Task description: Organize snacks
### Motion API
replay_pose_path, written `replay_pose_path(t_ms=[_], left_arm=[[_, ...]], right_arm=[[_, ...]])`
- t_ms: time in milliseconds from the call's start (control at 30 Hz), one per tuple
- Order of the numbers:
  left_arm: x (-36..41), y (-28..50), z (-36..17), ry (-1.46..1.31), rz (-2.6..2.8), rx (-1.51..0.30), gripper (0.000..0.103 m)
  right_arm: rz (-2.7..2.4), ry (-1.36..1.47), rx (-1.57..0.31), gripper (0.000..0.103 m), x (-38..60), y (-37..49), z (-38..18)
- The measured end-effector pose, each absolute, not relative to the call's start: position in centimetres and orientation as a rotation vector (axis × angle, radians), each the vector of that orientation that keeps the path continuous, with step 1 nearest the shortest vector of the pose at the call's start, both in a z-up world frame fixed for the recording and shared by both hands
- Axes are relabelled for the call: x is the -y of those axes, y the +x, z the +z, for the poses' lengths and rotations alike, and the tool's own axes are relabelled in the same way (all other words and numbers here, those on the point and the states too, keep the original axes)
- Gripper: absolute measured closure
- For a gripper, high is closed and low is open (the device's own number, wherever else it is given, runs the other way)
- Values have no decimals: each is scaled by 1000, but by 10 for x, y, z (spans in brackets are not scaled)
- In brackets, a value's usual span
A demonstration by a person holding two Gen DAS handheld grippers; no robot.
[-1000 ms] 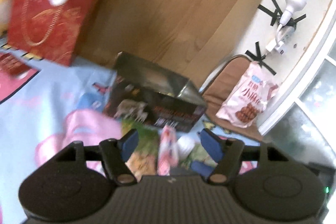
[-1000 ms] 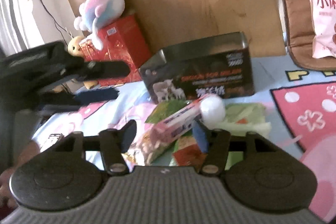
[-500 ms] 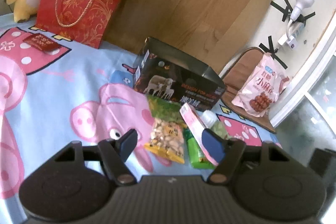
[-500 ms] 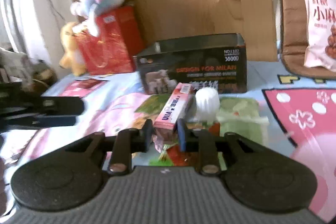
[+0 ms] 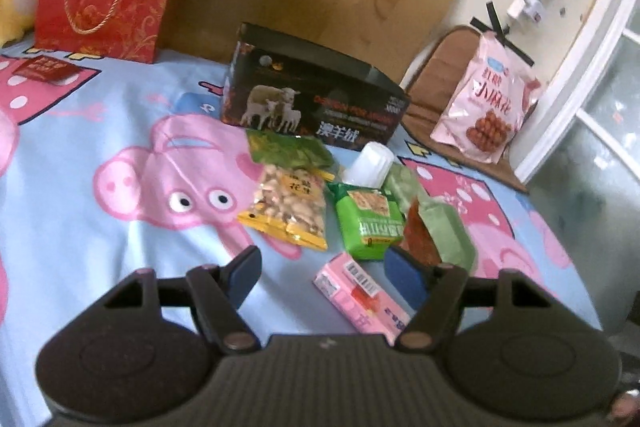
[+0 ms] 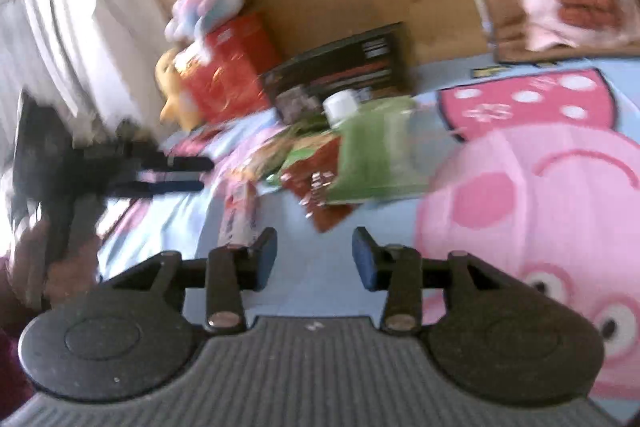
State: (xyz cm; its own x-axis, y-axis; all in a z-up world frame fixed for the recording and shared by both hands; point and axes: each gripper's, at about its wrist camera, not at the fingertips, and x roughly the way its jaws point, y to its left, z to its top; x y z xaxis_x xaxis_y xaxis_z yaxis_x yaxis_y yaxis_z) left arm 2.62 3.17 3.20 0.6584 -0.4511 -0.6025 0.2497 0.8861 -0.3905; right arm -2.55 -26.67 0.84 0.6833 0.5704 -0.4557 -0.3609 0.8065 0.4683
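Here, from the left wrist view, the left gripper [image 5: 322,275] hovers with its fingers spread wide and holding nothing. Below it a cartoon-pig bedsheet [image 5: 100,155] carries the snacks, clustered near the bed's far edge: a peanut bag [image 5: 290,205], a green packet [image 5: 370,219], a red sachet [image 5: 420,239], a white-capped bottle [image 5: 370,163], and a pink box [image 5: 358,297] lying nearest, between the fingers. Behind them stands an open black box [image 5: 316,99], probably the bin the snacks belong in. A pink snack bag [image 5: 484,103] leans apart on a brown cushion [image 5: 436,75].

From the right wrist view, blurred by motion, the right gripper [image 6: 314,259] is also open and empty above bare sheet, with the pink box just beyond its left finger, so no snack is held.
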Motion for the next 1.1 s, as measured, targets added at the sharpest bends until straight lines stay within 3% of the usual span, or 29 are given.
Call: replay_pose_path(t_ms=[200,267,333,367,433,500,700,900,1033,1100], left_arm=[[-20,37,39,-231,-425,-725,33],[-14,43,36,-219,-450,-745,37],[-8,45,30,-221,-476,-778,53],[-6,45,27,-220,-484,-792,56],[-3,40,22,-209,-488,-798,63],[-3,34,20,-200,-502,-800,66],[-13,13,21,-220,-499,-804,65],[-27,-2,22,-277,-530,-809,53],[-35,-9,32,-276,-499,-746,39],[-37,-9,36,-276,-493,-726,39]], right_arm=[[656,238,-626,58,239,-51,13],[700,196,-632,58,226,-54,14],[716,131,-656,60,211,-53,13],[713,92,-667,63,205,-52,12],[689,24,-674,83,197,-52,9],[659,21,-669,88,200,-49,10],[541,61,-680,89,223,-33,7],[497,74,-672,85,230,-34,8],[479,68,-647,63,234,-38,9],[466,73,-612,55,236,-43,10]])
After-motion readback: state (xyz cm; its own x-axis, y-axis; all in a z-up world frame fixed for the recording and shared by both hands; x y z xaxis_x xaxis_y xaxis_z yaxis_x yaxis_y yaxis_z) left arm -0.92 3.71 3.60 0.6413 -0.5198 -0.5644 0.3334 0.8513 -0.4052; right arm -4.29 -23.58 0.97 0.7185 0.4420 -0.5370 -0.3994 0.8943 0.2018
